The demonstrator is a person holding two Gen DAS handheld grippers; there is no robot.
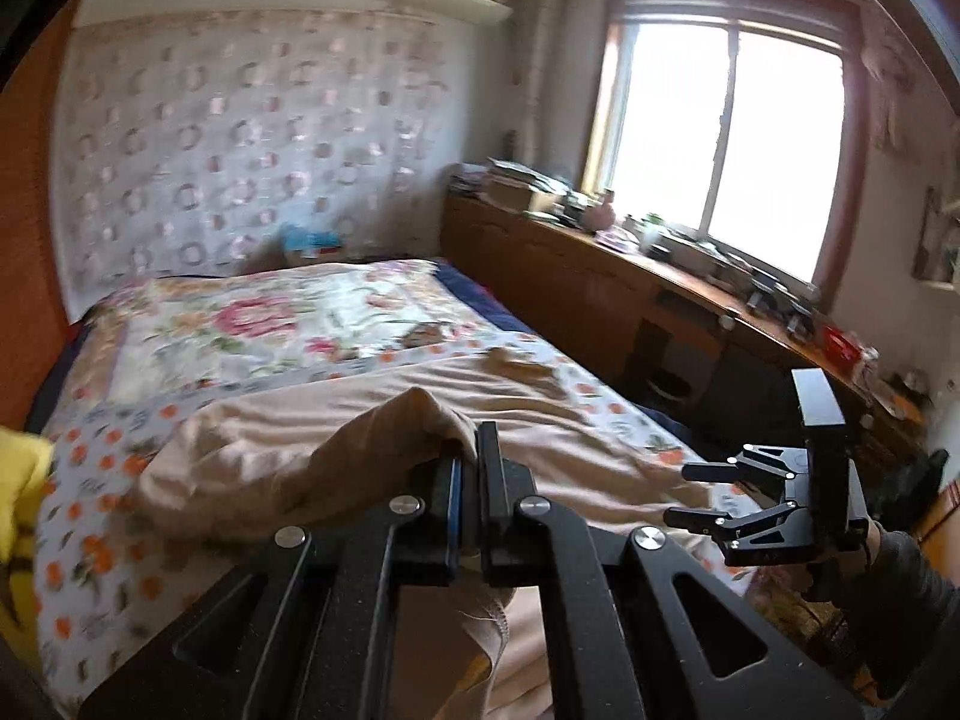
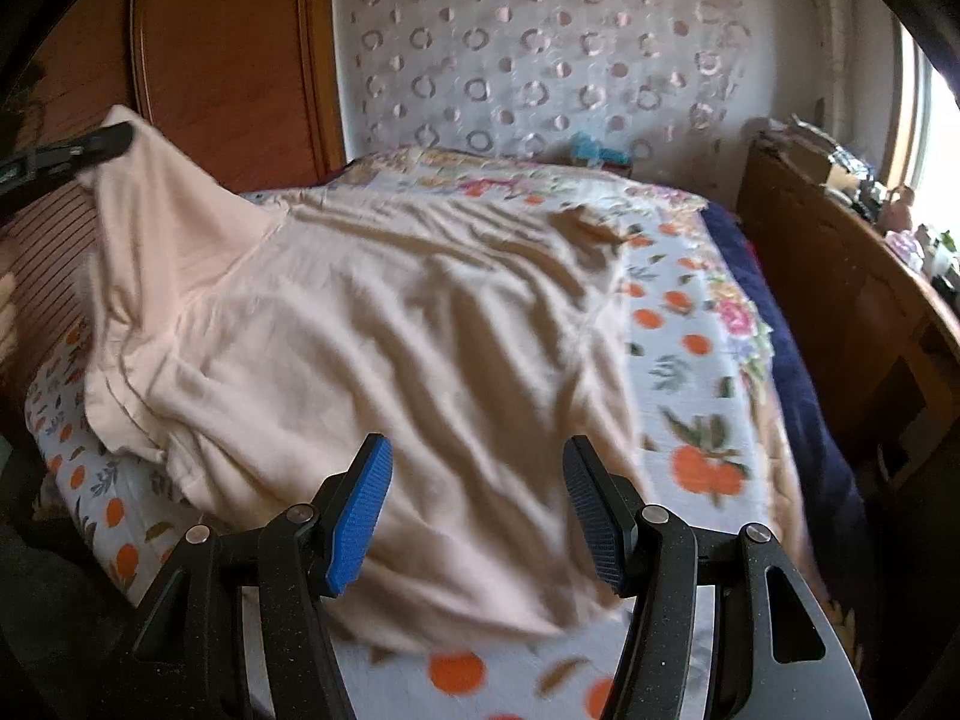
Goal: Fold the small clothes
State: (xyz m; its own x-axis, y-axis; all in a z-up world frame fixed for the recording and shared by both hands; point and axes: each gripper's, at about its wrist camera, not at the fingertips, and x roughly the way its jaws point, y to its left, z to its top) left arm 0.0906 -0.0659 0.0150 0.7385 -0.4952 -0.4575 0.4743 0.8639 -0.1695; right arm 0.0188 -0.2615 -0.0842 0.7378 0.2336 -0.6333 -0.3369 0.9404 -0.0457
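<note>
A pale beige garment lies spread and wrinkled on the bed; it also shows in the left wrist view. My left gripper is shut on one edge of the garment and lifts that part off the bed; it shows at the far left of the right wrist view, holding a raised corner. My right gripper is open and empty, hovering just above the garment's near edge. It also appears in the left wrist view at the right, jaws apart.
The bed has a quilt printed with oranges and flowers. A wooden headboard stands at the left. A long wooden cabinet with clutter runs under the window on the right. Something yellow lies at the bed's left edge.
</note>
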